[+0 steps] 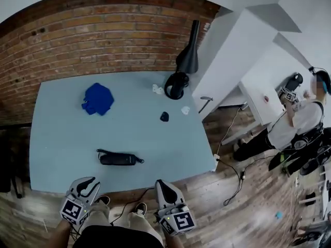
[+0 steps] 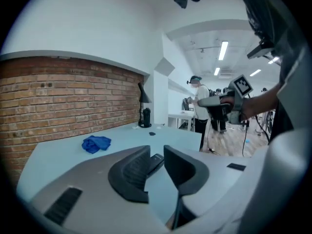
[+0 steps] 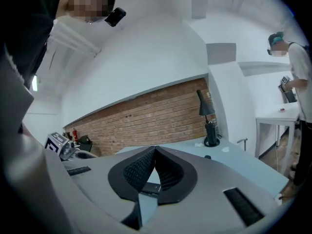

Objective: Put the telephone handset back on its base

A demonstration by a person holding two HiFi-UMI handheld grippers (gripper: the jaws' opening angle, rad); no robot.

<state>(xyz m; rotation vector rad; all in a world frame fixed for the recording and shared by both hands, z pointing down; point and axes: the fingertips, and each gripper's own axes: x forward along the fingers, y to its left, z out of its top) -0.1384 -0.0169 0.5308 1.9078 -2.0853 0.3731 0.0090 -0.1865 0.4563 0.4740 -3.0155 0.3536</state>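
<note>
A black telephone [image 1: 118, 159] with a thin cord lies flat on the pale blue table [image 1: 62, 138], near its front edge. I cannot tell the handset from the base at this distance. My left gripper [image 1: 87, 182] hovers at the front edge, left of the phone and short of it. Its jaws stand apart with nothing between them. In the left gripper view [image 2: 156, 150] the phone [image 2: 155, 161] shows beyond the gap. My right gripper [image 1: 159, 182] is held over the front edge, right of the phone. Its jaw tips [image 3: 155, 149] meet and hold nothing.
A crumpled blue cloth [image 1: 98, 98] lies at the back left. A black desk lamp [image 1: 189, 56], a black ring-shaped thing [image 1: 176, 85], a small black object [image 1: 164, 117] and white scraps [image 1: 185, 109] sit at the back right. A person [image 1: 300, 123] stands by white tables; cables [image 1: 232, 174] cross the wooden floor.
</note>
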